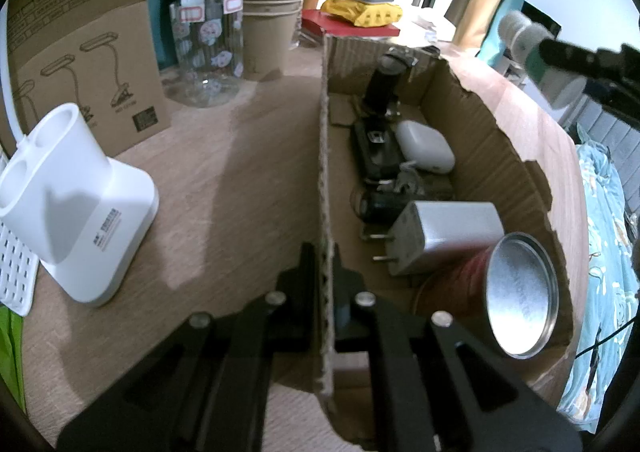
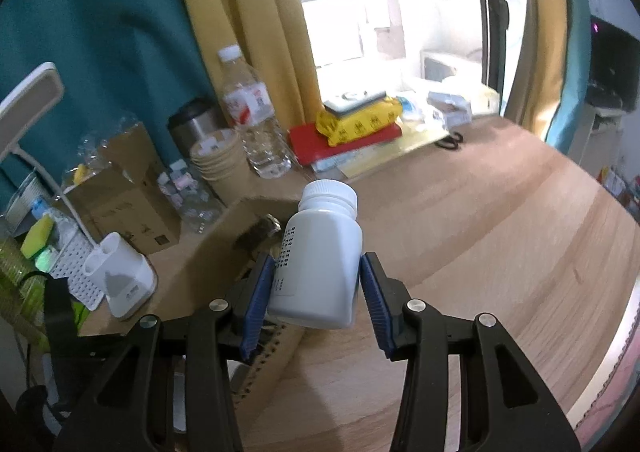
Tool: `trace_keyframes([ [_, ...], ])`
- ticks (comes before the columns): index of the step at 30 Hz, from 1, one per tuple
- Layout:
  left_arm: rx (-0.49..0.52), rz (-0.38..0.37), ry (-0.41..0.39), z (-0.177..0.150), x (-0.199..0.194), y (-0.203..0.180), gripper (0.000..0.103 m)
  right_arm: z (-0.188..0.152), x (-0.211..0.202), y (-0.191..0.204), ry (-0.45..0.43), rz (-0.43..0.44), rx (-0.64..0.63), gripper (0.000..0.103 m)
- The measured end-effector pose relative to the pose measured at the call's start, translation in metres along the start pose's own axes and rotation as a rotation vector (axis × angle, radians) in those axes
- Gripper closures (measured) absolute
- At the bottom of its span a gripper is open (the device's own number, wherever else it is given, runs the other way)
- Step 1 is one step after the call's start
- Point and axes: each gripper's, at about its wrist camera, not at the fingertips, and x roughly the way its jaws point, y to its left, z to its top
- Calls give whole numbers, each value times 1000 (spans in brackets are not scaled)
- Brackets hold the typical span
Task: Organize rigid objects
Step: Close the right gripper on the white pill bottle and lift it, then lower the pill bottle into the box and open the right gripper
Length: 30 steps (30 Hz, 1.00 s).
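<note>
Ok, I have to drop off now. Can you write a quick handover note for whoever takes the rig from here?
Left hand-held gripper: shut on the near wall of the cardboard box, steadying it.
Right hand-held gripper: shut on a white pill bottle, cap on, held in the air above the wooden table beside the box.
Done: already in the box are a metal tin, a silver plug adapter, a white charger and several dark items.
Left: the bottle probably goes into the box next; keep holding the wall. The white holder sits outside on the table; whether it belongs in the box I cannot tell.
</note>
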Motion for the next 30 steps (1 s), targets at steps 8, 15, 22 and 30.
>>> trace_keyframes([
  [8,1,1,0,0,0,0,98,7,-9,21,-25,17,-45,56],
  [15,-1,0,0,0,0,0,98,11,-8,36,-27,36,-70,56],
  [22,-1,0,0,0,0,0,98,8,3,57,-5,67,-101,56],
  [30,-1,0,0,-1,-1,0,98,-2,32,78,56,92,-132,58],
])
